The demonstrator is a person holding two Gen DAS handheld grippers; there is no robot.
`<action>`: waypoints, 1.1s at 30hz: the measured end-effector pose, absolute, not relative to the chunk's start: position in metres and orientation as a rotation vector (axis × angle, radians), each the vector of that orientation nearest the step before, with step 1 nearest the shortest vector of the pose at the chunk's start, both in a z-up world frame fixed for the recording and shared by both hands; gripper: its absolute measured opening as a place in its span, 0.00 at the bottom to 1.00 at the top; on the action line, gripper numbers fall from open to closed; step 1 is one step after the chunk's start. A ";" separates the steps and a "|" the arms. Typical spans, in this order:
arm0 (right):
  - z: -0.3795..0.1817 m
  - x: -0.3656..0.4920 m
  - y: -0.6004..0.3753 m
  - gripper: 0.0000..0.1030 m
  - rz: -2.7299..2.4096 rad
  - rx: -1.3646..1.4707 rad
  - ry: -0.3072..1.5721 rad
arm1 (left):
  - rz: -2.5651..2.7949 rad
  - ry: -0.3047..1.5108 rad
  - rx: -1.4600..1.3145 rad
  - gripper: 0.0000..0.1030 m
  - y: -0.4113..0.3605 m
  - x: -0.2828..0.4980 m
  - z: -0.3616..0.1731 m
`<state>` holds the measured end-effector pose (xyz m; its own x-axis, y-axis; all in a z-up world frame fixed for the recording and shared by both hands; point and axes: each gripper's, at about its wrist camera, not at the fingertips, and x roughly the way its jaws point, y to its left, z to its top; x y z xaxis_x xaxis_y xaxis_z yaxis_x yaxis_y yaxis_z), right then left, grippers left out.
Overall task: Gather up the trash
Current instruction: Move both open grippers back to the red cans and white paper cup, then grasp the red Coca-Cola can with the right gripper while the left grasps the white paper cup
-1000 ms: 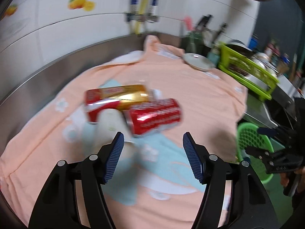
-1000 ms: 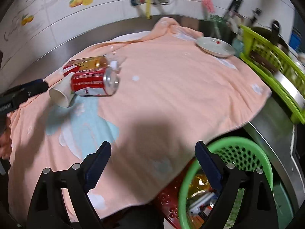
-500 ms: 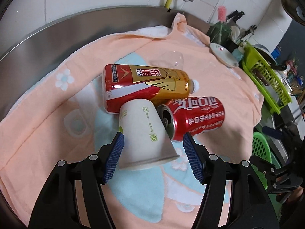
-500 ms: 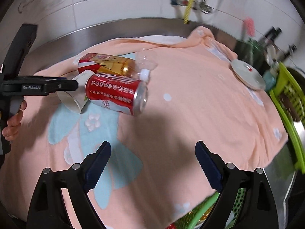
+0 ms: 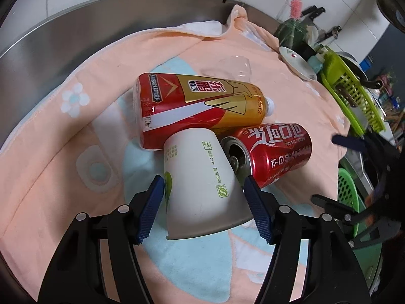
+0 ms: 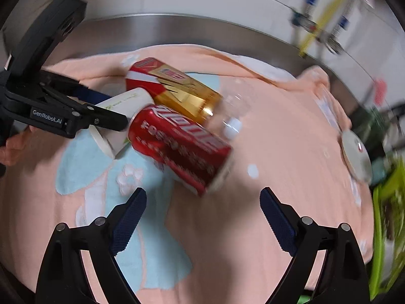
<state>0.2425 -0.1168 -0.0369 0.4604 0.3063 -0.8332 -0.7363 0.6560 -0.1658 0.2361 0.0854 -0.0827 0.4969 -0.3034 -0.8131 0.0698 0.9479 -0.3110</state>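
Paper cup on its side on towel, against bottle and can, between left gripper pads, not yet pinched. Squeeze gently; avoid crushing. Right gripper empty, opening.

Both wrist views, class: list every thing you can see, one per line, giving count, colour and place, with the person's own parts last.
Towel: one, peach, over the steel counter.
Bottle: one, red-gold, lying mid-towel.
Can: one, red, beside the bottle.
Paper cup: one, white, lying between the left fingers.
Clear cup: one, behind the bottle.
Dish: one, white, towel's far edge.
Rack: one, green, beyond the dish.
Basket: one, green, below the counter.
Left gripper: around the paper cup.
Right gripper: opening, empty.
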 end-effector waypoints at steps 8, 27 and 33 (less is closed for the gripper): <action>-0.050 0.266 -0.078 0.86 0.794 -0.711 0.875 | -0.253 1.030 -0.243 0.62 0.094 0.236 -0.082; -0.066 0.272 -0.056 0.88 0.933 -0.830 0.924 | -0.253 1.038 -0.209 0.62 0.114 0.227 -0.079; -0.053 0.258 -0.065 0.88 0.985 -0.811 0.948 | -0.253 1.036 -0.197 0.62 0.117 0.224 -0.078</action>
<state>0.2575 -0.0651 -0.0532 0.2459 0.3094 -0.9186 -0.9298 0.3432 -0.1333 0.2237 0.1175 -0.0781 0.4848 -0.2985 -0.8221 0.1133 0.9535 -0.2794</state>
